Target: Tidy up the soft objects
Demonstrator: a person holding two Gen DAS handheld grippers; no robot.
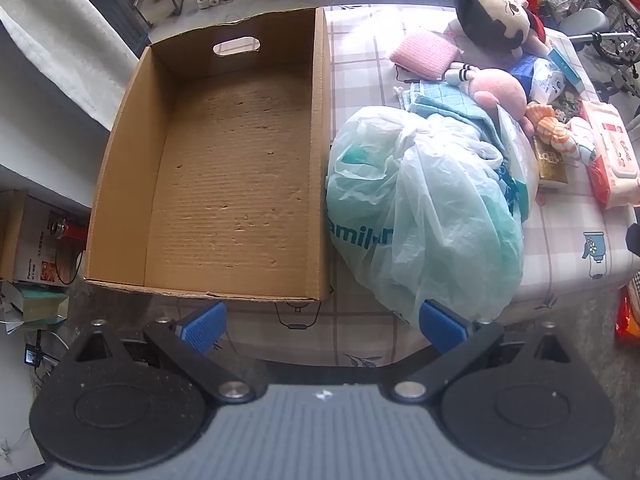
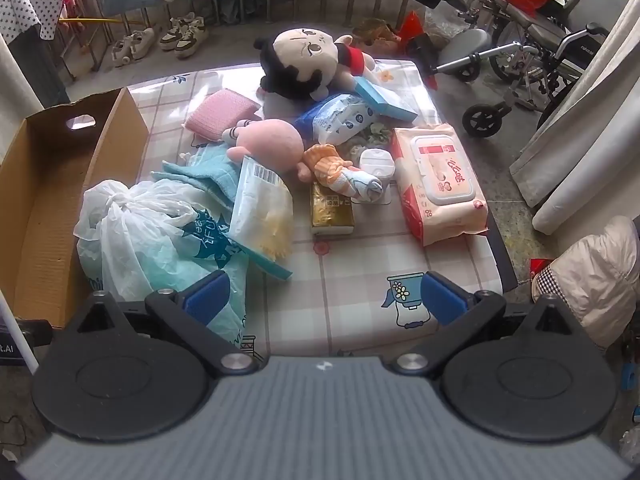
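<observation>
Both grippers, left point(image 1: 322, 326) and right point(image 2: 322, 298), hold fingers spread, gripping nothing; the box point(image 1: 120, 152) (bare inside) sits ahead-left of the left fingers, the bag point(image 1: 420, 208) ahead-right.

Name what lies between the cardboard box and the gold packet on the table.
A knotted plastic bag beside the cardboard box, then a flat packet with a barcode leaning on it, short of the gold packet. The right wrist view shows this best.

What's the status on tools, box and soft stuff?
Left tool and right tool open, holding nothing. Cardboard box holds nothing yet. Tied plastic bag sits against the box, ahead of the plush dolls.
</observation>
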